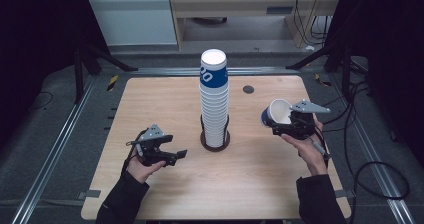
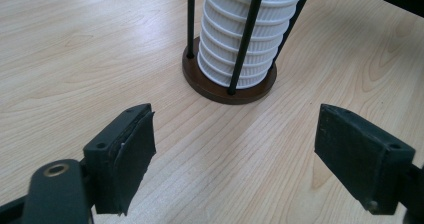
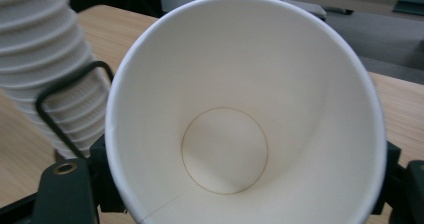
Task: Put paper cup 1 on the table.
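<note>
A pale wooden table [image 1: 165, 109] is seen on a dark floor crossed by metal rails, with cabinets behind. At its middle, a tall stack of paper cups [image 1: 214, 101] is kept upright in a black wire holder on a round brown base [image 2: 200, 81]. A single paper cup [image 1: 276, 112], blue outside and white inside, is clamped in the right gripper [image 1: 292, 126] to the right of the stack, tilted with its mouth facing the gripper's camera. The left gripper [image 1: 172, 156] is held just above the table left of the base, jaws spread wide with nothing between them.
</note>
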Demonstrator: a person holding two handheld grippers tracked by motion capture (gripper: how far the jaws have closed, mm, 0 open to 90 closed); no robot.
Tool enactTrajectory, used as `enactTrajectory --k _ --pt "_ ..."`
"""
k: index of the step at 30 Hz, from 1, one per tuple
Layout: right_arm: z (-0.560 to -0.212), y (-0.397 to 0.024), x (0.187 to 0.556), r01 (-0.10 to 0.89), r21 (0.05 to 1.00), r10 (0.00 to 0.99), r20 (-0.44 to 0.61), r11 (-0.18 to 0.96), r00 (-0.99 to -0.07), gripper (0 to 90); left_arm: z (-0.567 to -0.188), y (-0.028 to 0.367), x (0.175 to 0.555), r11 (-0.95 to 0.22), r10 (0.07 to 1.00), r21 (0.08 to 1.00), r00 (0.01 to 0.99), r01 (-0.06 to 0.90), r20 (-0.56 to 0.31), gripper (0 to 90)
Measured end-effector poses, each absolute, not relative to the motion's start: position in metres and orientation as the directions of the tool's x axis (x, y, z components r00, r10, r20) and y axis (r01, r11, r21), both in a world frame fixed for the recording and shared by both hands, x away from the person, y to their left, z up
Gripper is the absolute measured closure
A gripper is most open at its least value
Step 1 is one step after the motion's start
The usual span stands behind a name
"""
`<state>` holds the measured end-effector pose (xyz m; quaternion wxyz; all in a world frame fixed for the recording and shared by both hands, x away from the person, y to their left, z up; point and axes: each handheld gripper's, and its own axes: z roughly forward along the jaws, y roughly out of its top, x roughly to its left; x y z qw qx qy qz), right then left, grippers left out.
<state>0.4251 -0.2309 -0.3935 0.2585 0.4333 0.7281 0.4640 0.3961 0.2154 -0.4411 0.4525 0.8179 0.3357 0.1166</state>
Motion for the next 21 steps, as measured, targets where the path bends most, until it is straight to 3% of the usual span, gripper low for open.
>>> enactTrajectory --k 21 --pt "-0.426 -0.264 0.455 0.562 0.796 0.94 -0.025 0.224 -0.339 20.2 -0.453 0.23 0.397 -0.378 0.707 0.794 0.702 0.476 -0.084 16.2"
